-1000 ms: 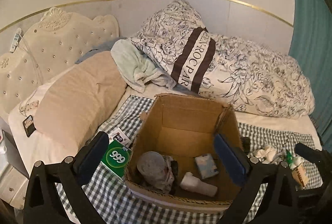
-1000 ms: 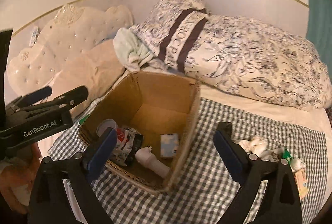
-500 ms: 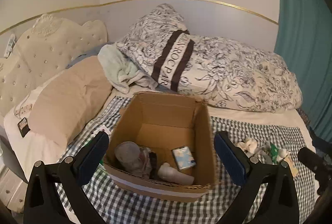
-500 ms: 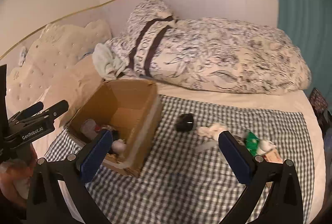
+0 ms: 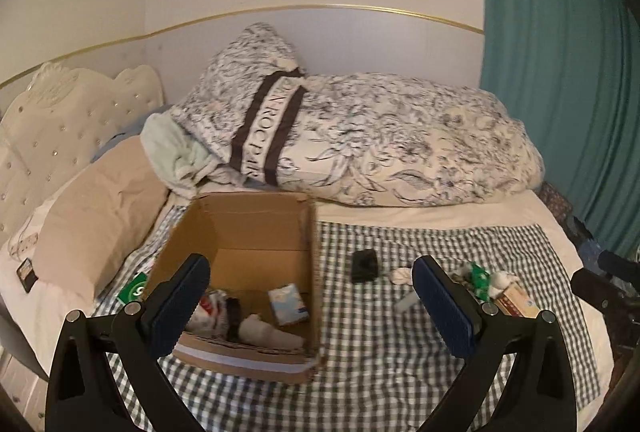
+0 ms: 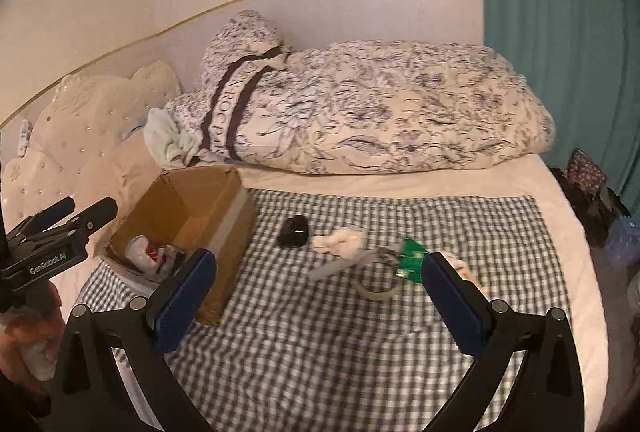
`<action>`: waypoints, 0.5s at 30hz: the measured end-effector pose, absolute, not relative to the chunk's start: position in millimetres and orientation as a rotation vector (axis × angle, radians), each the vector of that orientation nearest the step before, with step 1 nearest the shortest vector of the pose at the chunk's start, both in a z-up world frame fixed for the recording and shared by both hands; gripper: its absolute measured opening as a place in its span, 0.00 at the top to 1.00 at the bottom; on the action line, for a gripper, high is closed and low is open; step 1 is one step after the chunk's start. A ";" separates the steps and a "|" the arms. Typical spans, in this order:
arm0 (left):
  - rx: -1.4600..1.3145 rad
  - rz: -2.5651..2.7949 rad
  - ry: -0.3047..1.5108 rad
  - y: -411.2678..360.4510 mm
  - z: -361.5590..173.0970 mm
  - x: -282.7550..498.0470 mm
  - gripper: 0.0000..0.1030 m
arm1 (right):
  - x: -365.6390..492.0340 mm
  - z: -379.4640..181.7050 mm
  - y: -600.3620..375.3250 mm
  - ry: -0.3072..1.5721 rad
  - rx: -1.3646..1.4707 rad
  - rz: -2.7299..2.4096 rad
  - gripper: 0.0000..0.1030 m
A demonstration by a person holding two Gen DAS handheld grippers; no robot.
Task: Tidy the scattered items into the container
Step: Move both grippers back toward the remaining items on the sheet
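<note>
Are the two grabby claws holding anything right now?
No. The left gripper and right gripper are both open, with nothing between their pads.

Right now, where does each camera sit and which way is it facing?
Left wrist: on the left tool, looking down its open fingers into the cardboard box on the bed.
Right wrist: on the right tool, facing the checkered cloth and scattered items; the left tool and a hand show at left.
Shared: box, black object, floral duvet.
</note>
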State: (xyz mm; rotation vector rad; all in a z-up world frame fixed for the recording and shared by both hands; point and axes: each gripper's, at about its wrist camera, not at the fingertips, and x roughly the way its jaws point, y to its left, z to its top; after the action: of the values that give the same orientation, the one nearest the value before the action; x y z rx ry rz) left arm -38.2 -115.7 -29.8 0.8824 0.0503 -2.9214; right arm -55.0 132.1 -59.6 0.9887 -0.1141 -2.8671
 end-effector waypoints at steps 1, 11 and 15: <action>0.890 -2.930 0.045 -109.0 -29.7 -37.7 0.00 | -52.2 -59.7 138.5 -0.114 0.988 -2.876 0.00; 0.967 -3.021 -0.018 -47.8 -46.1 -47.0 0.00 | -33.0 -77.2 191.5 -0.098 1.023 -2.934 0.00; 1.023 -3.054 -0.039 -23.8 -61.8 -57.3 0.00 | -32.4 -95.8 207.3 -0.087 1.065 -2.937 0.00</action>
State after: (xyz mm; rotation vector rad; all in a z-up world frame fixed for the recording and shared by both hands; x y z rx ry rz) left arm -57.3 -23.8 -61.8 1.0230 -0.0387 -3.0542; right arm -32.4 207.3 -95.8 1.0652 -0.0873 -2.9372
